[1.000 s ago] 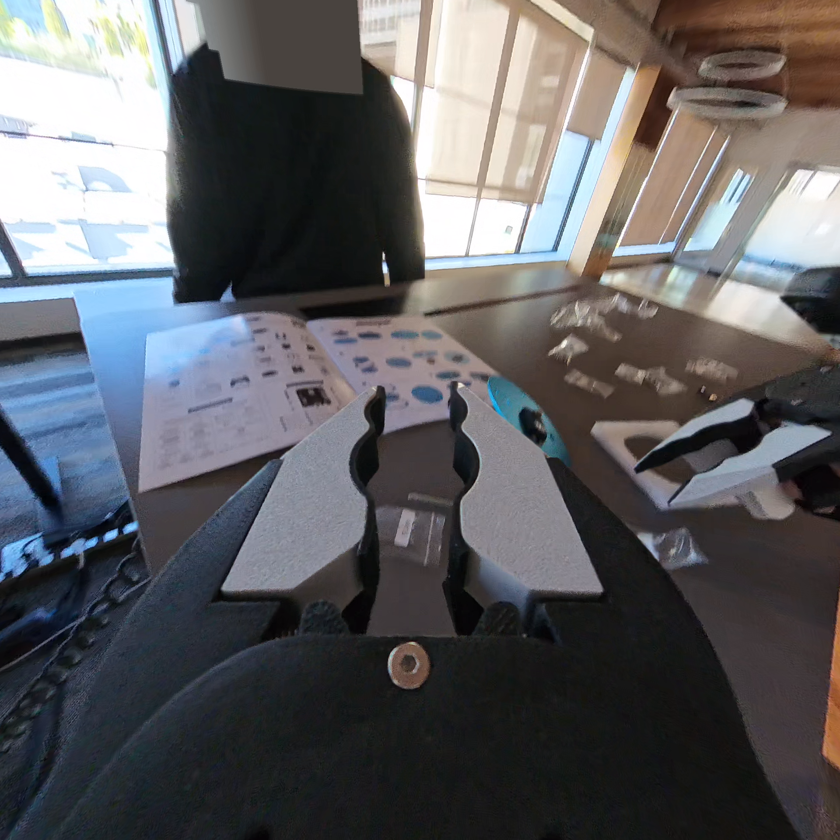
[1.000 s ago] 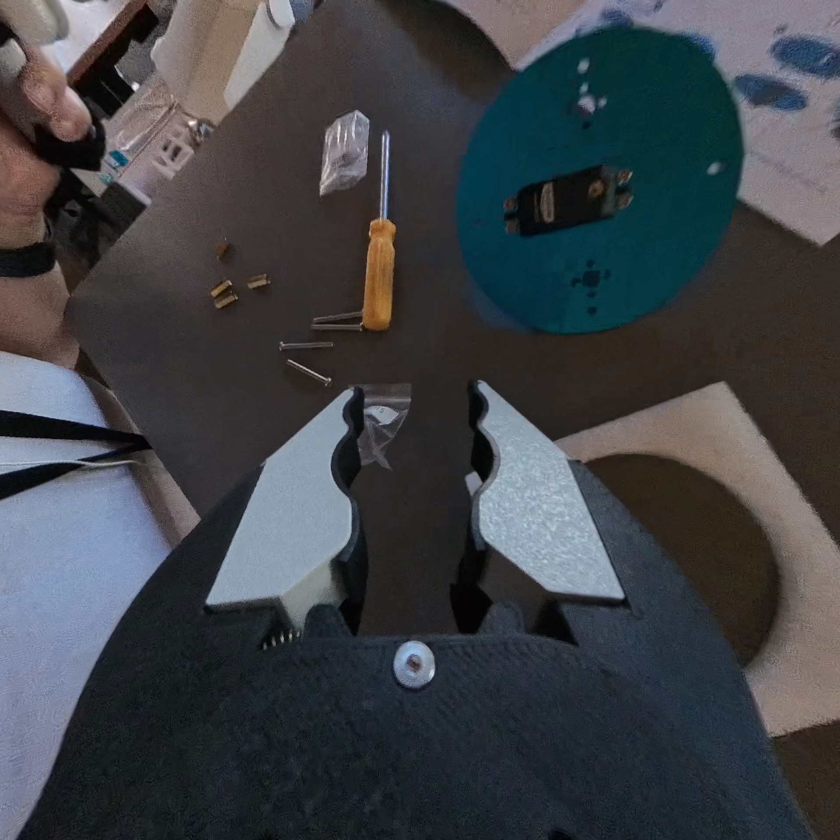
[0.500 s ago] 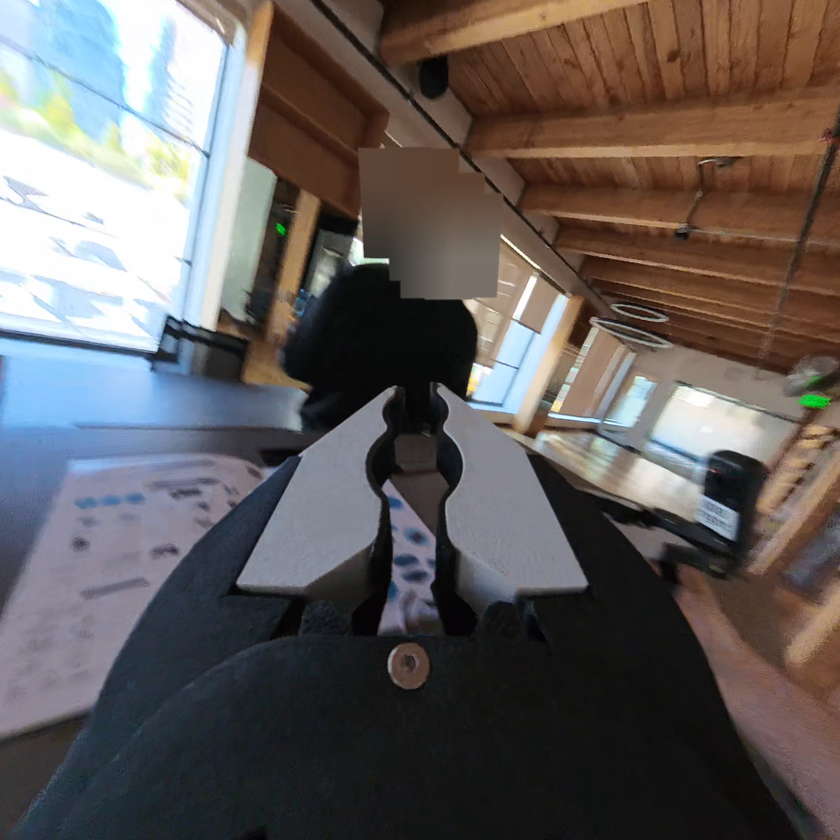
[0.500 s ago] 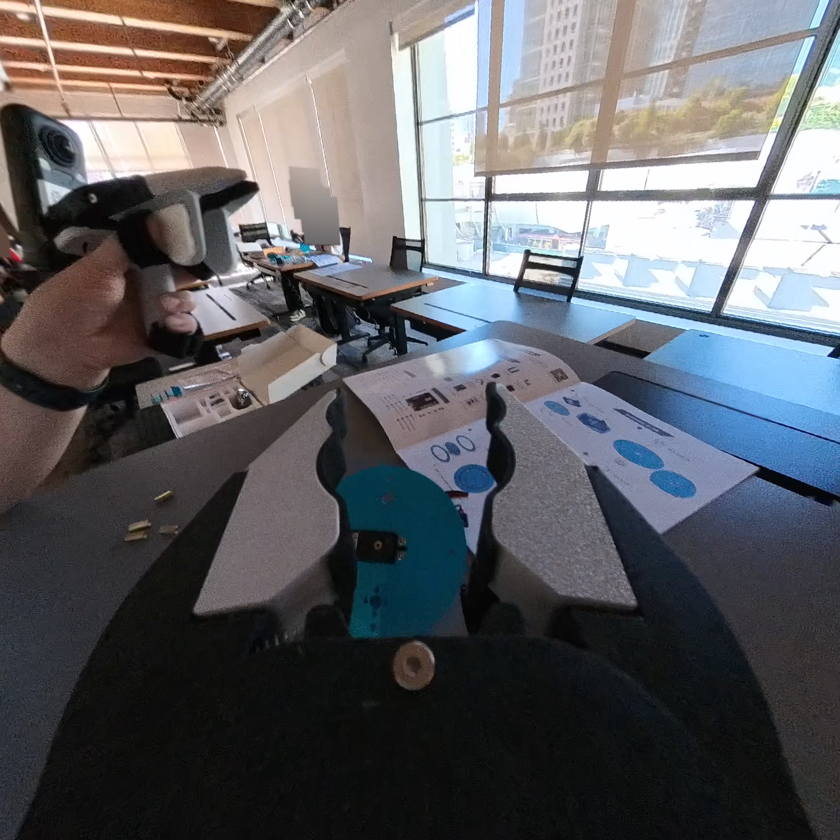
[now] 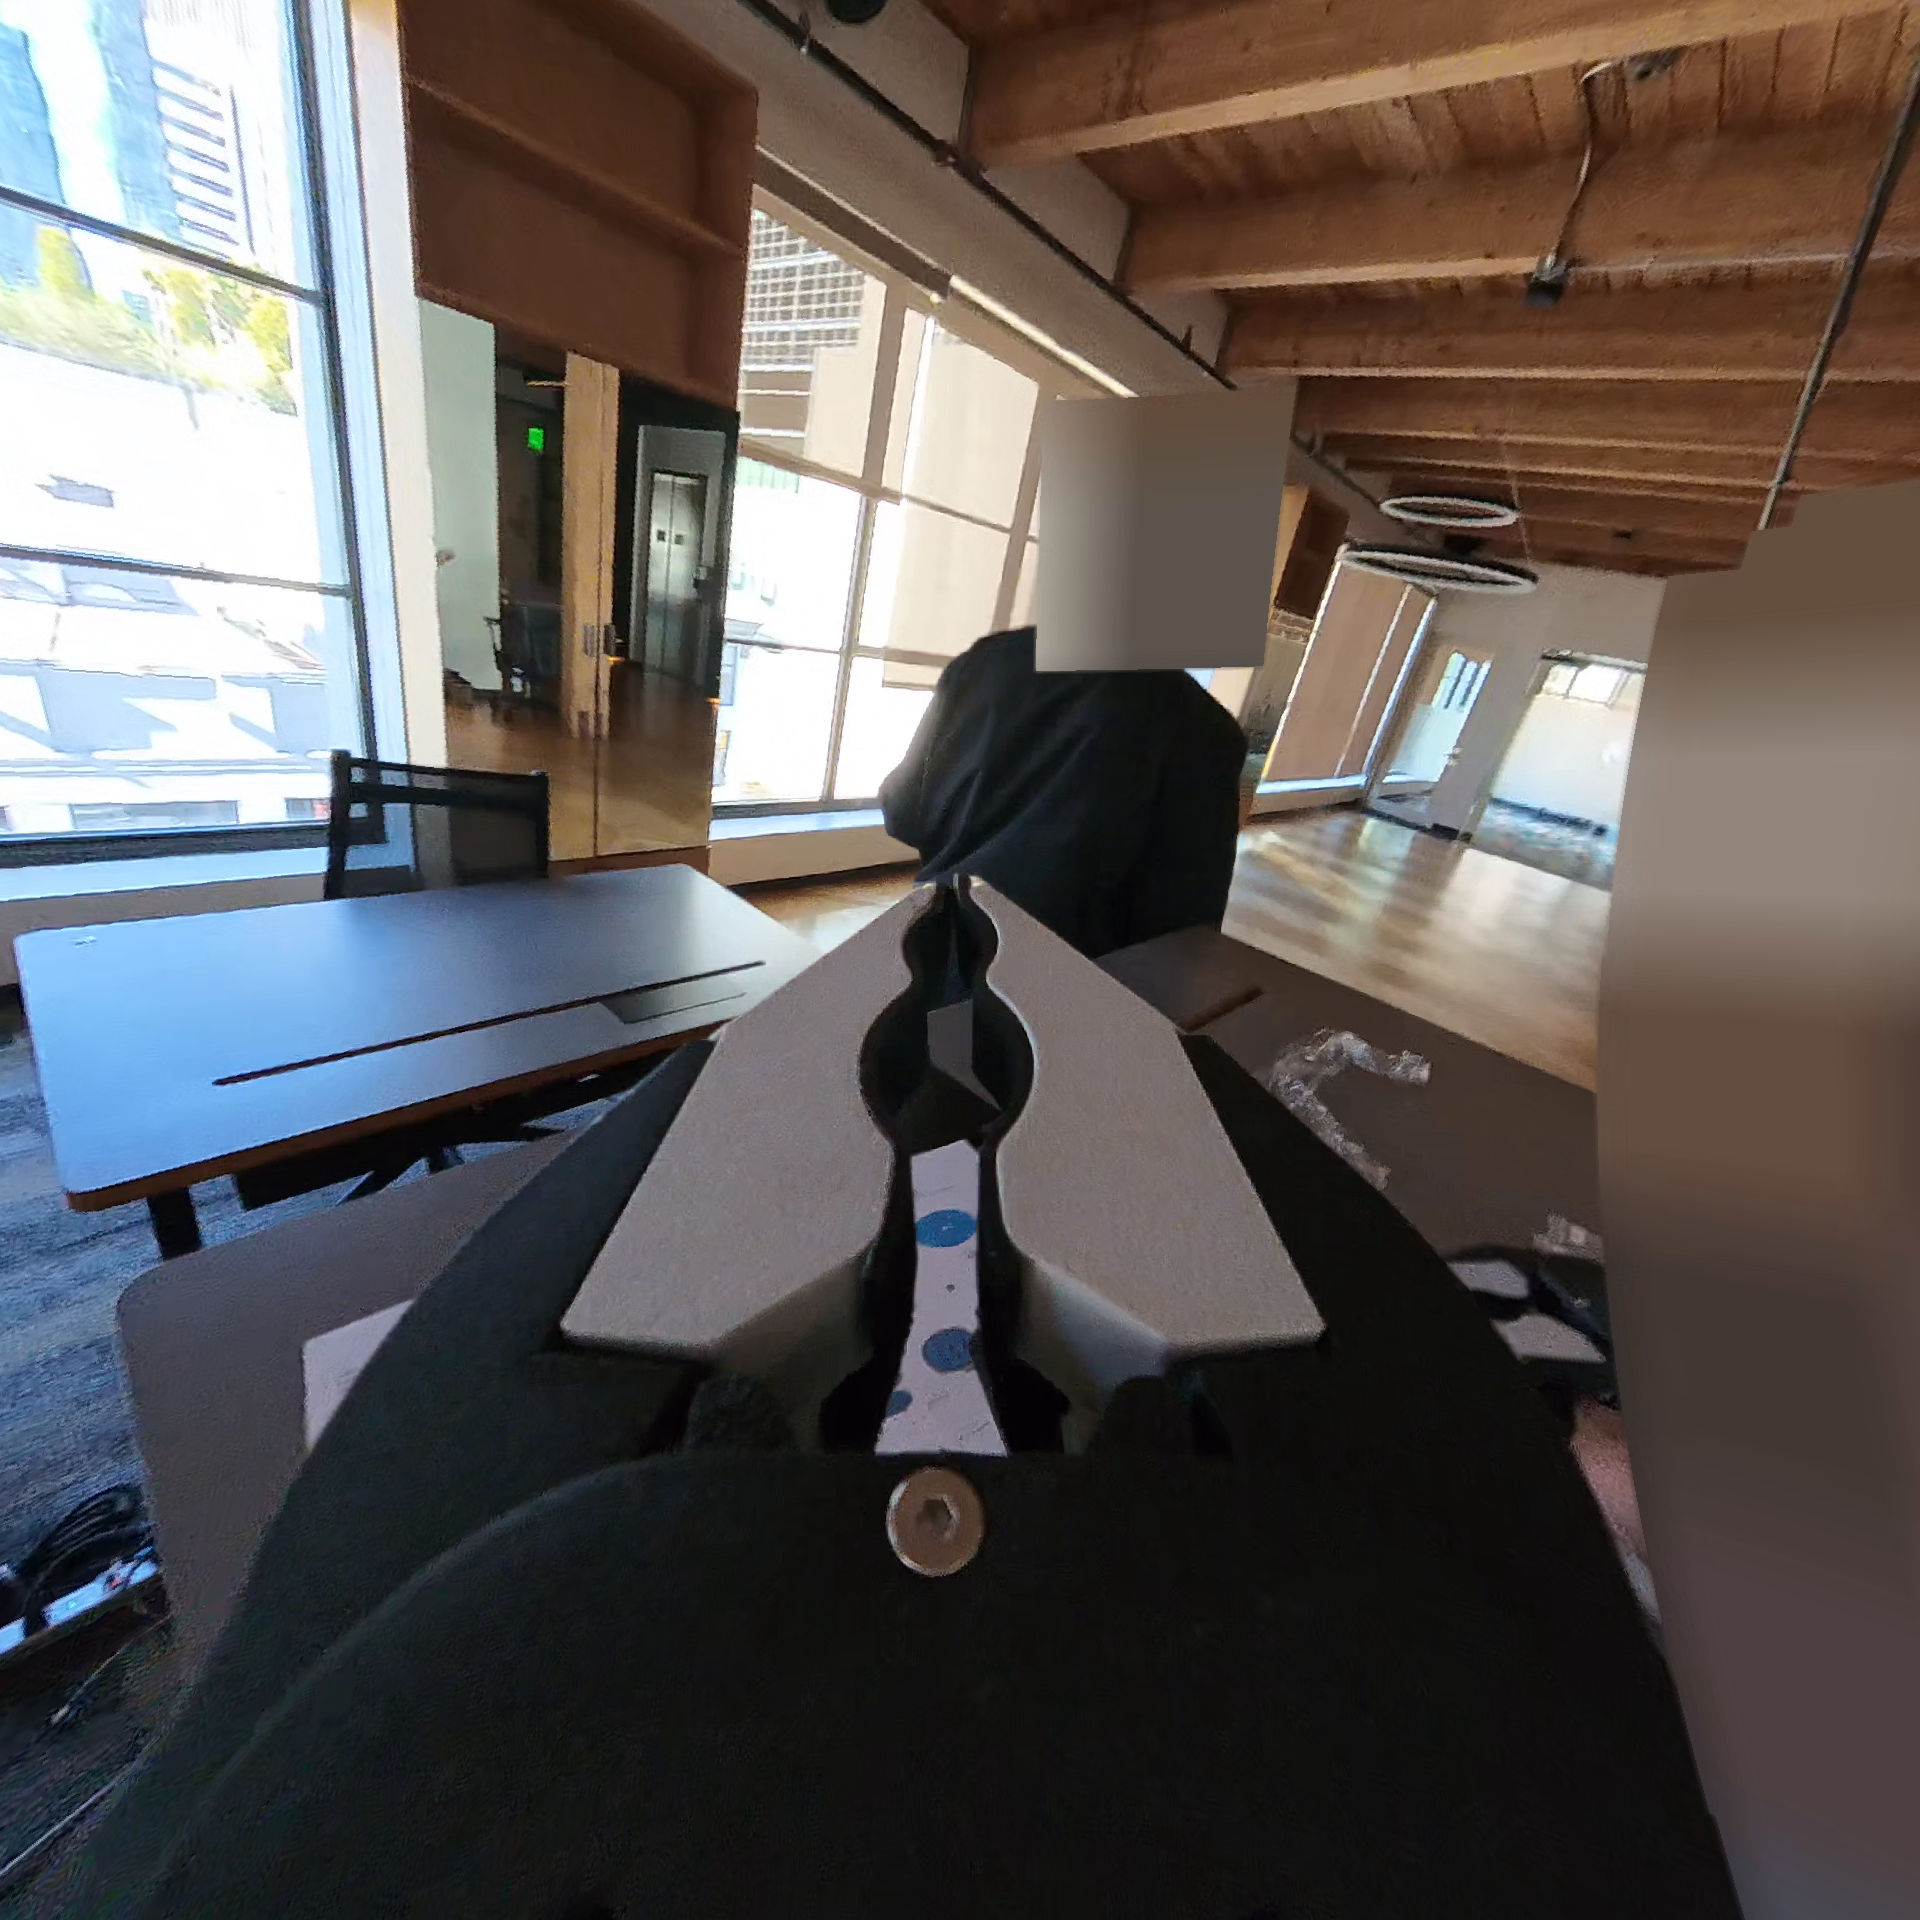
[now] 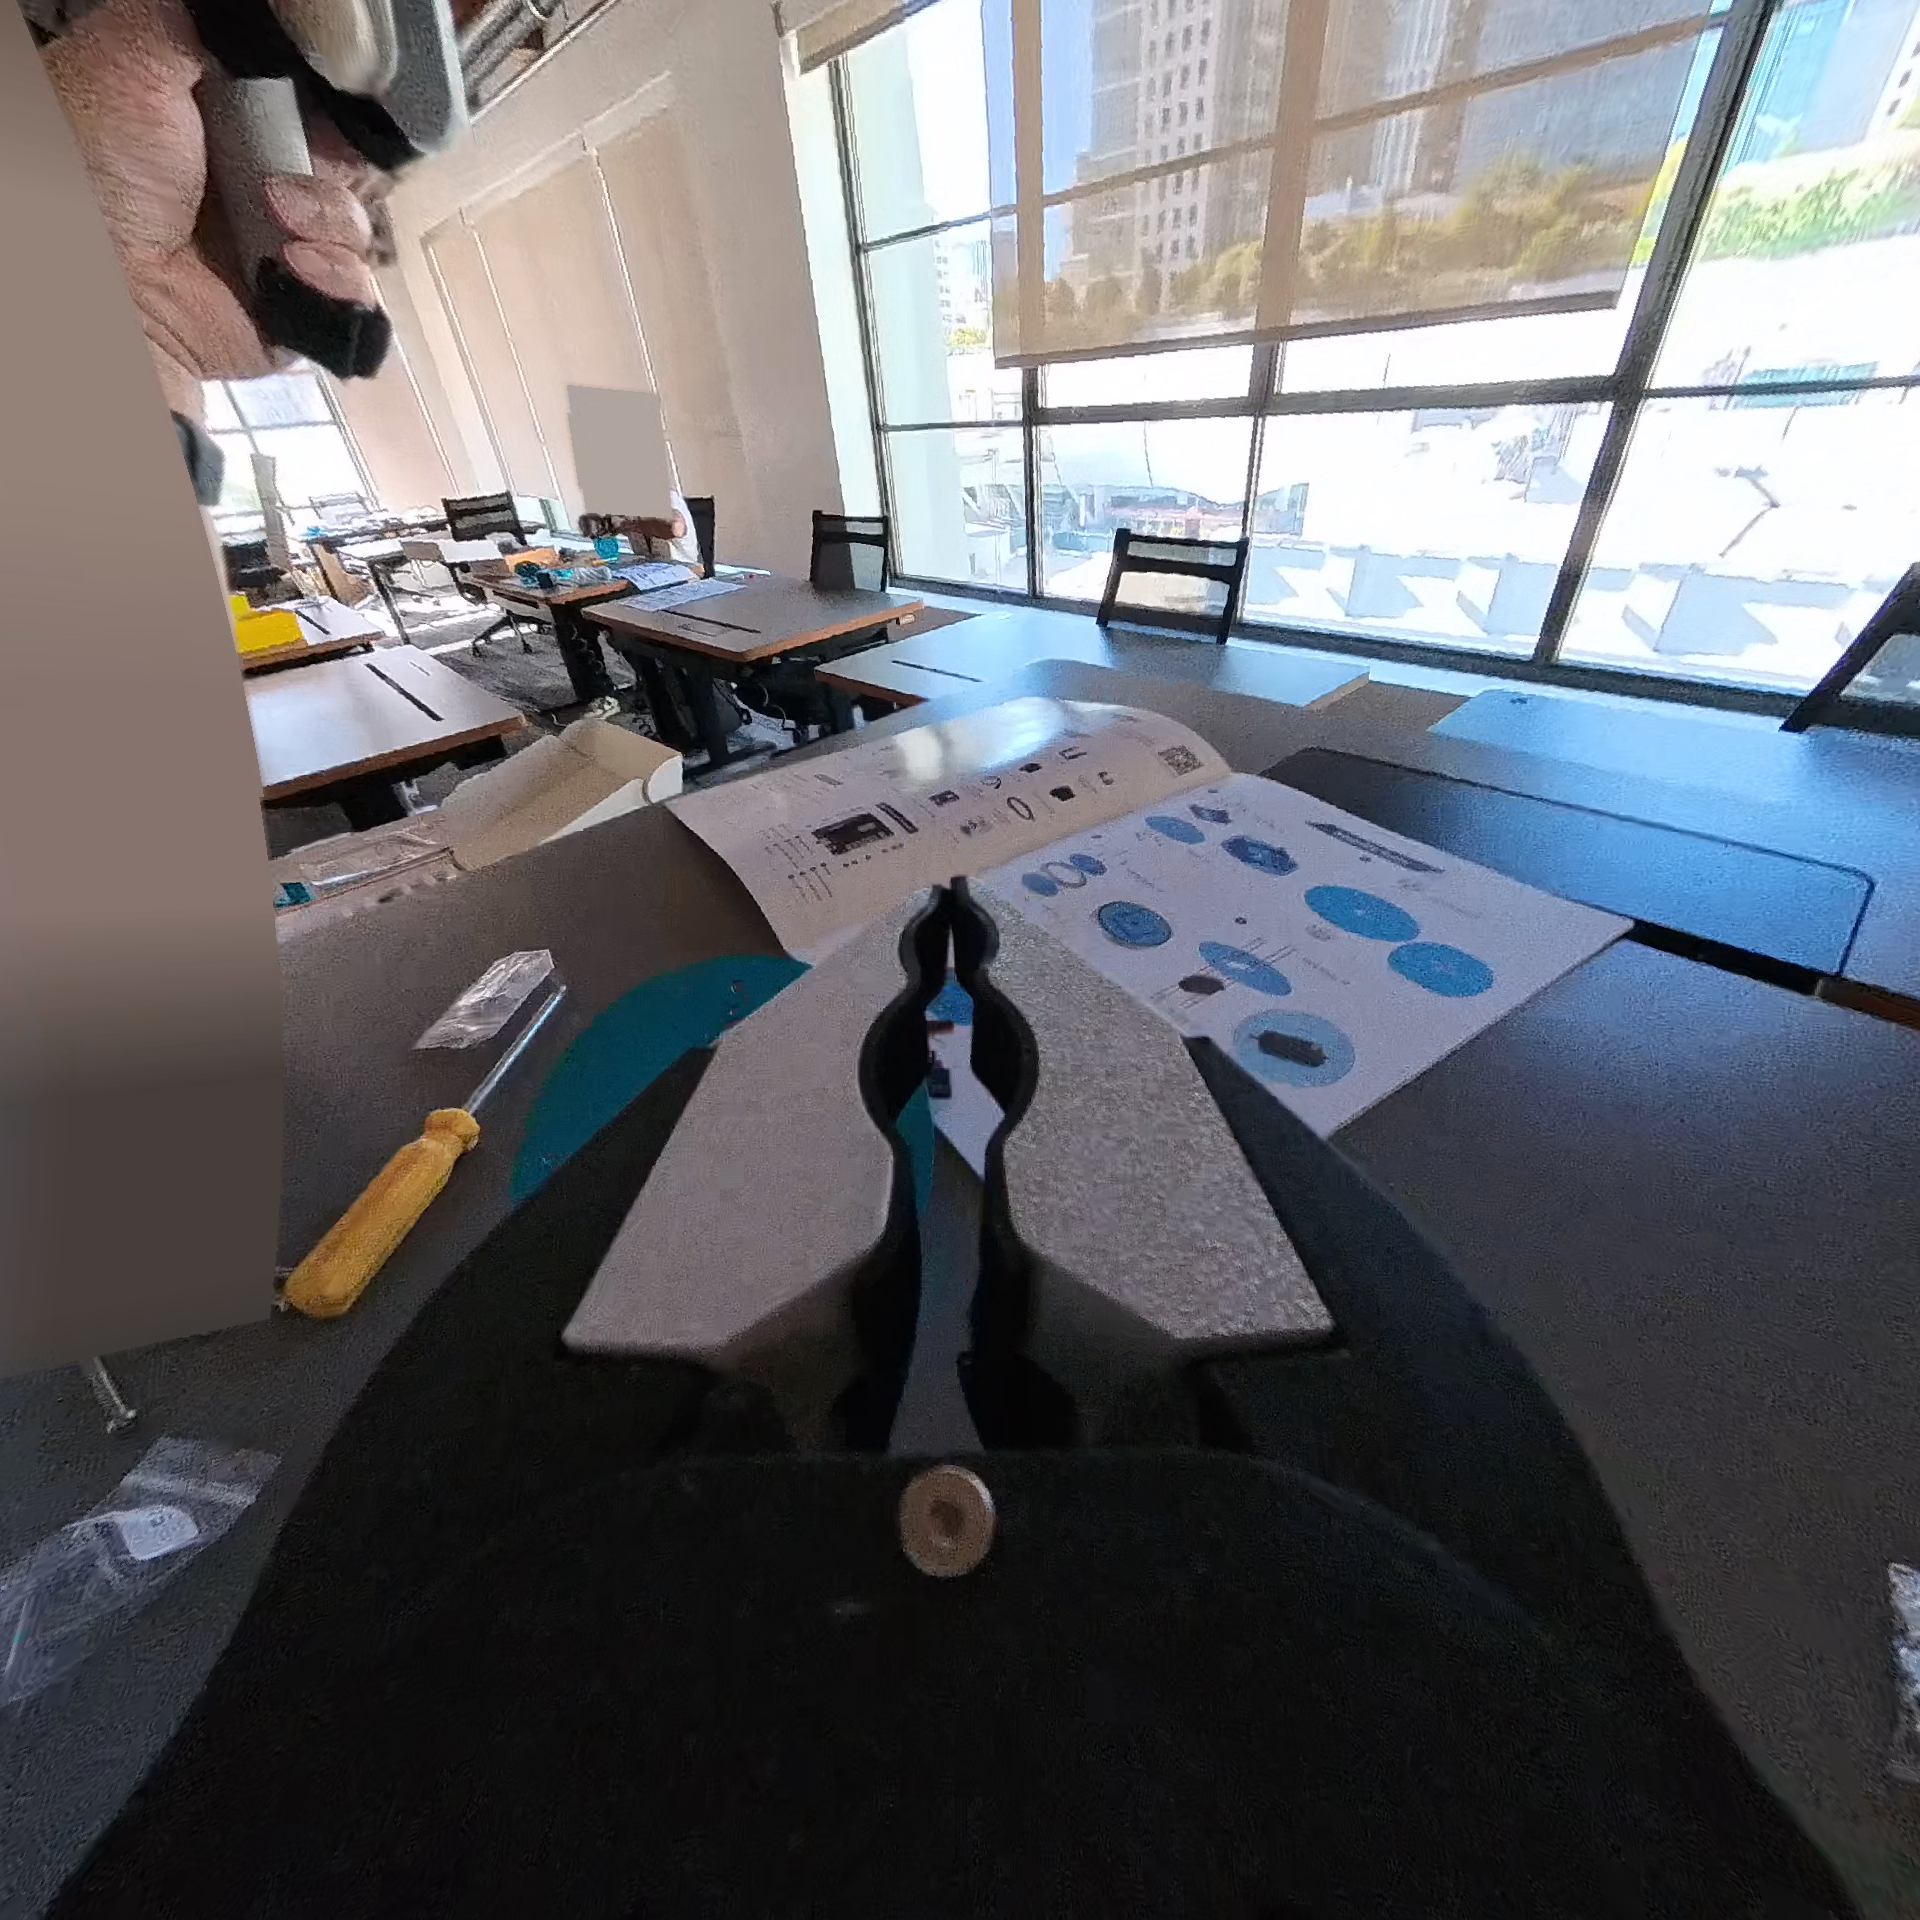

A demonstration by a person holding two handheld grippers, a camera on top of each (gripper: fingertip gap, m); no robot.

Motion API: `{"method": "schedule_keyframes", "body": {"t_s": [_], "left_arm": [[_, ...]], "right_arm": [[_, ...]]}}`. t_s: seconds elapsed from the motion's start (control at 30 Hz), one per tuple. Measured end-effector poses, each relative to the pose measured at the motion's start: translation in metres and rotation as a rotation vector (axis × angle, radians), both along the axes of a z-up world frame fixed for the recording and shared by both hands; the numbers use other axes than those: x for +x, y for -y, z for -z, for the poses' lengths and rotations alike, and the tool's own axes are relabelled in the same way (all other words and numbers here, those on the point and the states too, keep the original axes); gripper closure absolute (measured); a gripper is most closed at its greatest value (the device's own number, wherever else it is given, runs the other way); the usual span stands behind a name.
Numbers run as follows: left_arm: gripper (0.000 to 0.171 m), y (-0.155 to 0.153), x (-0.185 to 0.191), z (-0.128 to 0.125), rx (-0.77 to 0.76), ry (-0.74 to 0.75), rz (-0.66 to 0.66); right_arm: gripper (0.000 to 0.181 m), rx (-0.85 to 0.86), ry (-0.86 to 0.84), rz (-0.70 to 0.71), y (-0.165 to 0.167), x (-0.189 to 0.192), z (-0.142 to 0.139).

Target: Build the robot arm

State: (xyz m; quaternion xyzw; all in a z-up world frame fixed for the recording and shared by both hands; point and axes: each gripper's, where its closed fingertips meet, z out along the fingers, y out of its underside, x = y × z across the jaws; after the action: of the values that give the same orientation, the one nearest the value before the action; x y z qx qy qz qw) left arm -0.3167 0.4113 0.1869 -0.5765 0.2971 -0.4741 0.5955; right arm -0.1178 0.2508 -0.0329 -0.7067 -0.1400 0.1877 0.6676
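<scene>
While your left gripper (image 5: pixel 954 883) hangs pressed together and empty above the dark table (image 5: pixel 208 1351), your right gripper (image 6: pixel 952 889), likewise closed on nothing, hovers over the teal round plate (image 6: pixel 634 1039) beside the yellow-handled screwdriver (image 6: pixel 384 1210) and open instruction booklet (image 6: pixel 1299 935).

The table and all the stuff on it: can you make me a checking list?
Surface: dark brown table, mostly bare at right.
Job's things: round teal plastic disc; yellow-handled screwdriver; open white instruction booklet.
Clutter: clear plastic bags; loose screw.
Grippers: left gripper shut, empty, raised; right gripper shut, empty, above the disc.
Cables: black cables on floor.
Surroundings: person in black top; other desks; big windows.
</scene>
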Motion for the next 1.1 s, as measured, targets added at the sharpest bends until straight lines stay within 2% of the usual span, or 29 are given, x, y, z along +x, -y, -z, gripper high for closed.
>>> {"method": "schedule_keyframes", "body": {"t_s": [0.07, 0.2, 0.33, 0.37, 0.47, 0.53, 0.63, 0.77, 0.87, 0.97, 1.1], "left_arm": [[0.171, -0.002, 0.007, -0.001, 0.003, -0.002, 0.023], [0.171, -0.013, 0.021, 0.02, 0.0, -0.137, -0.024], [0.154, -0.034, 0.027, 0.049, -0.021, -0.294, -0.115], [0.146, -0.044, 0.024, 0.059, -0.036, -0.343, -0.149], [0.145, -0.075, -0.008, 0.082, -0.124, -0.435, -0.264], [0.146, -0.079, -0.038, 0.076, -0.173, -0.4, -0.309], [0.147, -0.056, -0.077, 0.048, -0.151, -0.332, -0.366], [0.159, -0.006, -0.107, -0.002, 0.061, -0.261, -0.503], [0.168, 0.013, -0.106, -0.012, 0.142, -0.281, -0.534], [0.168, 0.003, -0.093, 0.012, 0.058, -0.383, -0.494], [0.171, -0.029, -0.065, 0.08, -0.114, -0.676, -0.384]], "right_arm": [[0.181, -0.056, 0.01, -0.001, -0.005, 0.0, 0.015], [0.181, -0.107, 0.088, -0.007, -0.009, -0.005, 0.031], [0.181, -0.116, 0.18, 0.008, -0.008, -0.007, 0.036], [0.181, -0.115, 0.195, 0.007, -0.008, -0.008, 0.036], [0.181, -0.096, 0.244, 0.009, -0.005, -0.01, 0.033], [0.181, -0.084, 0.276, 0.018, -0.004, -0.01, 0.032], [0.181, -0.081, 0.318, 0.027, -0.005, -0.011, 0.034], [0.181, -0.085, 0.334, 0.033, -0.008, -0.011, 0.037], [0.181, -0.096, 0.319, 0.021, -0.009, -0.013, 0.04], [0.181, -0.107, 0.322, 0.009, -0.009, -0.015, 0.044], [0.181, -0.125, 0.342, 0.005, -0.009, -0.014, 0.051]]}}
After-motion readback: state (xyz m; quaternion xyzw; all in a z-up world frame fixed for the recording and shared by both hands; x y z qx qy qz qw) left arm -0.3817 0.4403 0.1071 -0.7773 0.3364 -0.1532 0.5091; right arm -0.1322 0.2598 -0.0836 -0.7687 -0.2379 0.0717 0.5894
